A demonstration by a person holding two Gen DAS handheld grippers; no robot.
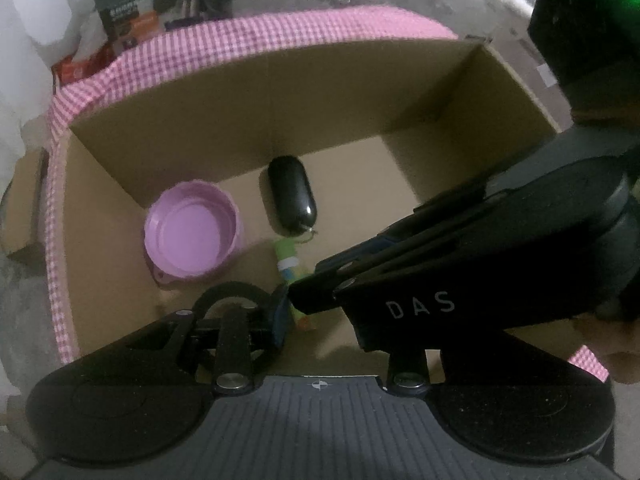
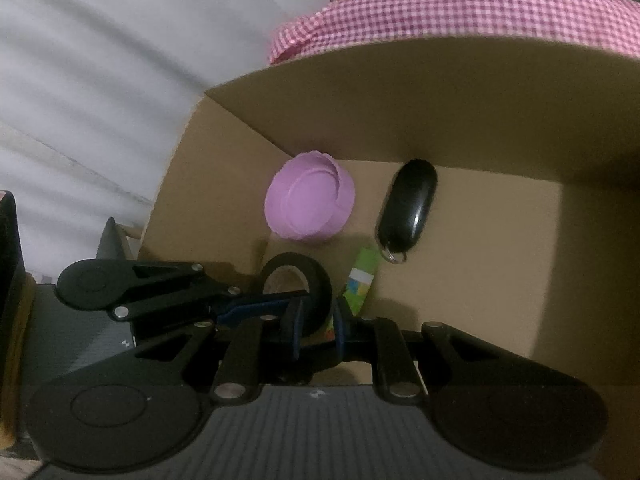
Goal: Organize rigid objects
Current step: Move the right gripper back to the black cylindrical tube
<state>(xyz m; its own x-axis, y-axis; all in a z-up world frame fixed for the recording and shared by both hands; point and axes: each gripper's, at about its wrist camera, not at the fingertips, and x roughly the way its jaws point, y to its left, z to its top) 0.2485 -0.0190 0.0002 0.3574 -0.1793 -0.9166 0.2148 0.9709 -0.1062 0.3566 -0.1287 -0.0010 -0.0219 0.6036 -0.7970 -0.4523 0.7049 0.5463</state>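
Two claws meet low in the cardboard box (image 2: 500, 112): the right claw (image 2: 316, 326) pinches a black tape roll (image 2: 316, 280), the left claw's (image 2: 276, 304) spread cannot be told, with a purple bowl (image 2: 310, 200), black fob (image 2: 408, 208) and green packet (image 2: 362, 280) mid-frame.

The right gripper (image 1: 296, 296) hides part of the green stick (image 1: 289, 258)

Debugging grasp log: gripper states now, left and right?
Left gripper: cannot tell, at the black tape roll.
Right gripper: shut on the black tape roll.
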